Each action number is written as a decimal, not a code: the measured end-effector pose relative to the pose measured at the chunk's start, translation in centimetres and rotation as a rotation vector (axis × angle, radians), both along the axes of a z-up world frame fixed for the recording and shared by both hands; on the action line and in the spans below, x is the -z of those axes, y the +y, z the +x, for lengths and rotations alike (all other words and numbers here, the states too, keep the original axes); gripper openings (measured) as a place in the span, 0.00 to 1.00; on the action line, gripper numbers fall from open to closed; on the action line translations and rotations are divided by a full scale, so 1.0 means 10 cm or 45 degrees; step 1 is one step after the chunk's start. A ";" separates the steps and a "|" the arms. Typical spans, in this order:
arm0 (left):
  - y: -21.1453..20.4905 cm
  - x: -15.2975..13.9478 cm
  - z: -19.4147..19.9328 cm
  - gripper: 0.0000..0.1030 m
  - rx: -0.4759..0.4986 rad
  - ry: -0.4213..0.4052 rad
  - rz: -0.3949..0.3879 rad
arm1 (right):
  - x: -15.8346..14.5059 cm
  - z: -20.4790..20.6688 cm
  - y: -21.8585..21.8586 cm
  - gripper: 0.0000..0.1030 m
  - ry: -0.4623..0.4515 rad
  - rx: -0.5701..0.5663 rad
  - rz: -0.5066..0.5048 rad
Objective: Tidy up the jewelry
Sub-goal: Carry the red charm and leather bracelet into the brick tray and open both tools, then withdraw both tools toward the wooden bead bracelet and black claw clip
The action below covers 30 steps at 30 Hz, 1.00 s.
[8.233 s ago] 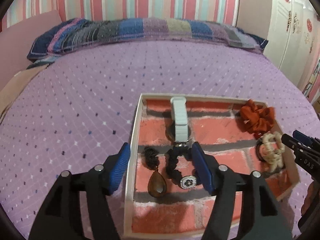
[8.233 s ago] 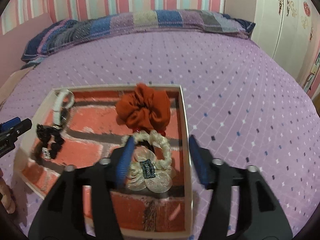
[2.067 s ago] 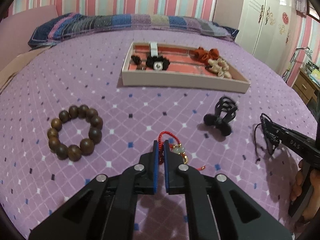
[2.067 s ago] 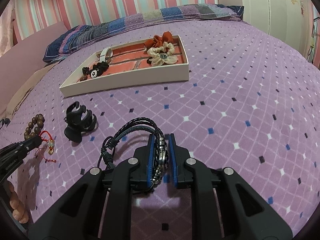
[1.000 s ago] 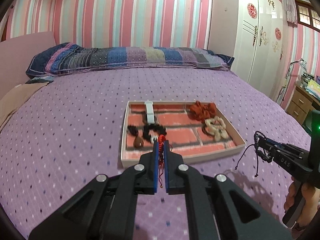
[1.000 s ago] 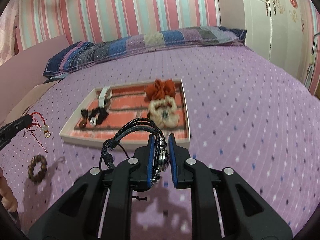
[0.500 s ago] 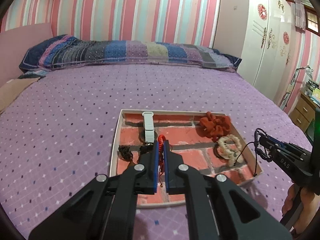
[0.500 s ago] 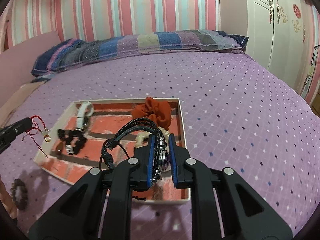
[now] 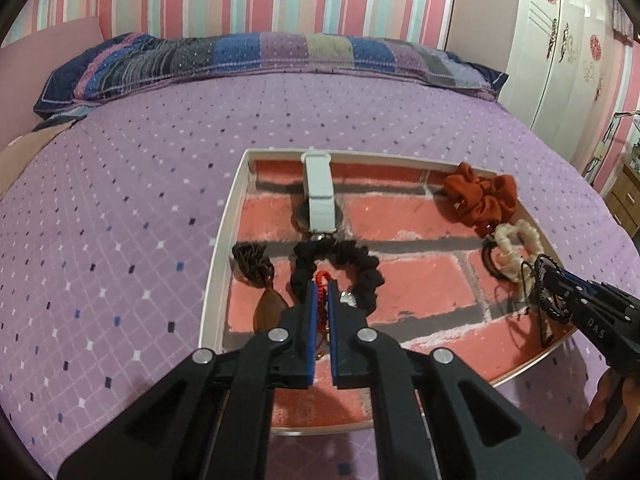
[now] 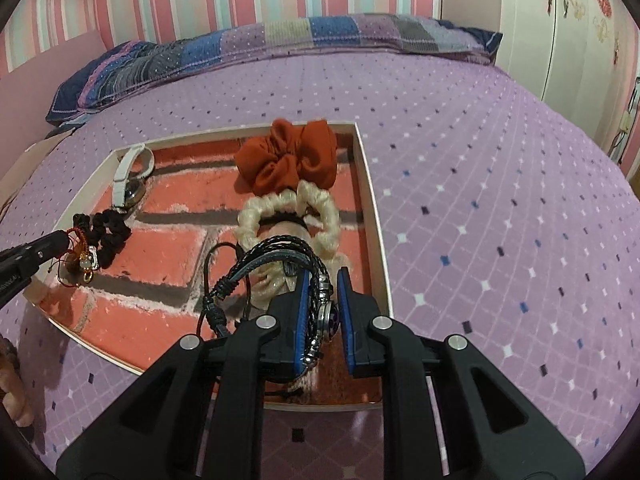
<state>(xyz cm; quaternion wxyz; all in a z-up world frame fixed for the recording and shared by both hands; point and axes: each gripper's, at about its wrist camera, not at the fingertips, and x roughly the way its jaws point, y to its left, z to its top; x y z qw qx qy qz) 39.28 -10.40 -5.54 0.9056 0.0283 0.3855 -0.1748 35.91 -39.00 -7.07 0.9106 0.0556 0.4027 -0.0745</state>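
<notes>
A red cord charm (image 9: 322, 280) is clamped in the left tongs (image 9: 322, 300), held over the tray (image 9: 224, 240) on the bed (image 9: 120, 200), above the black scrunchie (image 9: 360, 264), presumably for setting down there. A braided bracelet (image 10: 280, 252) is pinched in the right tongs (image 10: 323, 300) over the cream scrunchie (image 10: 288, 208). The charm's gold ring and pale bead (hidden in the left view) are shown only by the right camera.
</notes>
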 end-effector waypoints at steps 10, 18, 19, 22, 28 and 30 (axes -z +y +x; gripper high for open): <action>0.00 0.07 0.00 0.10 -0.003 0.043 0.026 | -0.05 -0.04 -0.01 0.34 -0.014 -0.015 0.025; 0.08 -0.32 -0.27 0.68 -0.013 -0.073 -0.003 | -0.49 -0.33 0.03 0.84 -0.164 0.006 -0.013; 0.10 -0.39 -0.33 0.69 -0.009 -0.087 -0.007 | -0.56 -0.40 0.05 0.86 -0.188 0.012 -0.026; 0.18 -0.54 -0.50 0.78 -0.015 -0.135 0.000 | -0.73 -0.59 0.11 0.95 -0.240 0.018 -0.063; 0.54 -0.80 -0.92 0.89 -0.062 -0.219 0.018 | -0.90 -0.97 0.24 0.96 -0.275 0.021 -0.069; 0.69 -0.82 -1.08 0.92 -0.097 -0.246 0.054 | -0.93 -1.11 0.28 0.96 -0.285 0.018 -0.035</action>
